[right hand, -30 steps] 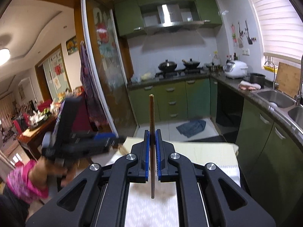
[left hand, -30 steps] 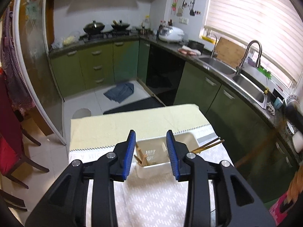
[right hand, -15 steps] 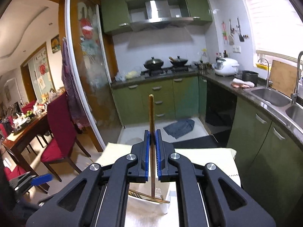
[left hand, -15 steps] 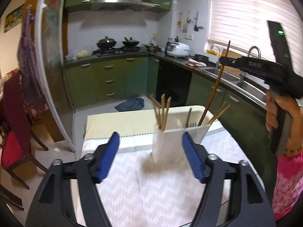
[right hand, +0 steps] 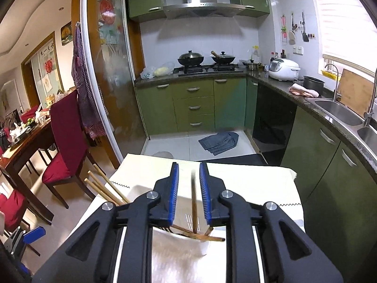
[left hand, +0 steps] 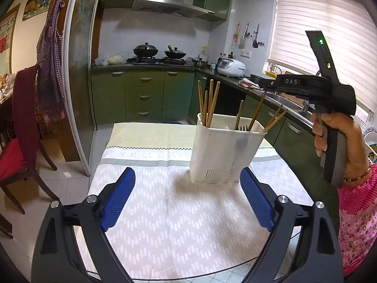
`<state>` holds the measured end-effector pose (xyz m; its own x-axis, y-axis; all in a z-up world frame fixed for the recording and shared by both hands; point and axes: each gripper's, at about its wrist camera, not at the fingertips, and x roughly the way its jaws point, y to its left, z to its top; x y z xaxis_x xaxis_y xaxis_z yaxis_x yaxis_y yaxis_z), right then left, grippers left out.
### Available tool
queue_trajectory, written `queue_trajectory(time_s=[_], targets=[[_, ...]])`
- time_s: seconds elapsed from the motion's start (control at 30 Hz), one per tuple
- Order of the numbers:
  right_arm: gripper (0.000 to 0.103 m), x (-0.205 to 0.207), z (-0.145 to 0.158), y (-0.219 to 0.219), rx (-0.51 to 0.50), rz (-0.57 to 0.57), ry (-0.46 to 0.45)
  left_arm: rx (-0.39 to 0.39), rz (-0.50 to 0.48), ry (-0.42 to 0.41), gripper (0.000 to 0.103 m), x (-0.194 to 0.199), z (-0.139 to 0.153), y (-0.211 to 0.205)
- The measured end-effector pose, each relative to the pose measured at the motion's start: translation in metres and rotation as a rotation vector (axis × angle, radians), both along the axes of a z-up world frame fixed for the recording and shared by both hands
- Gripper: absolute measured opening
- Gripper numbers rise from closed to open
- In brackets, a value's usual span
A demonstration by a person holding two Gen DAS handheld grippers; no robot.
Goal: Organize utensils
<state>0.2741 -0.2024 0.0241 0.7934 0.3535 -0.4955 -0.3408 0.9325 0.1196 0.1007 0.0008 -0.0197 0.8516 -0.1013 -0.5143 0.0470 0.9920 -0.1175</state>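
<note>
While the right tongs [right hand: 188, 195] hang over the white utensil holder [left hand: 226, 151] on the worktop [left hand: 169, 212], their jaws have just been opening and the chopstick [right hand: 194, 207] between them looks released, dropping in. The left tongs [left hand: 186, 198] have also been opening, wide and empty. Next, I think, another loose utensil must be found.
</note>
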Motion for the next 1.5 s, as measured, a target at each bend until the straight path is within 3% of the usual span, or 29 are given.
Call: queue_trajectory(time_s=[0.07, 0.23, 0.3, 0.37, 0.4, 0.47, 0.7, 0.83, 1.1, 1.5], targets=[[0.020, -0.010, 0.003, -0.007, 0.011, 0.004, -0.010, 0.005, 0.005, -0.010, 0.090, -0.001, 0.002, -0.001], [0.044, -0.051, 0.016, -0.028, 0.036, 0.003, -0.071, 0.024, 0.000, -0.031, 0.096, -0.008, 0.004, -0.007], [0.069, -0.073, 0.019, -0.041, 0.058, -0.003, -0.100, 0.012, -0.008, -0.028, 0.096, -0.012, 0.000, -0.006], [0.076, -0.102, 0.014, -0.057, 0.076, -0.007, -0.122, 0.000, -0.010, -0.014, 0.096, -0.014, -0.005, -0.005], [0.087, -0.115, 0.010, -0.065, 0.081, -0.008, -0.125, -0.007, -0.019, -0.004, 0.096, -0.015, -0.010, -0.004], [0.098, -0.139, -0.002, -0.076, 0.087, -0.006, -0.129, -0.009, -0.022, 0.005, 0.096, -0.020, -0.019, -0.003], [0.098, -0.230, -0.065, -0.100, 0.052, -0.039, -0.123, 0.030, -0.030, -0.055, 0.096, -0.049, -0.029, -0.007], [0.098, -0.275, -0.081, -0.101, 0.013, -0.050, -0.173, 0.042, -0.045, -0.085, 0.096, -0.066, -0.023, -0.009], [0.098, -0.327, -0.059, -0.092, -0.021, -0.040, -0.237, 0.012, -0.044, -0.146, 0.096, -0.098, 0.001, -0.007], [0.099, -0.355, -0.054, -0.106, -0.004, -0.072, -0.205, 0.044, -0.052, -0.197, 0.096, -0.143, 0.018, -0.019]])
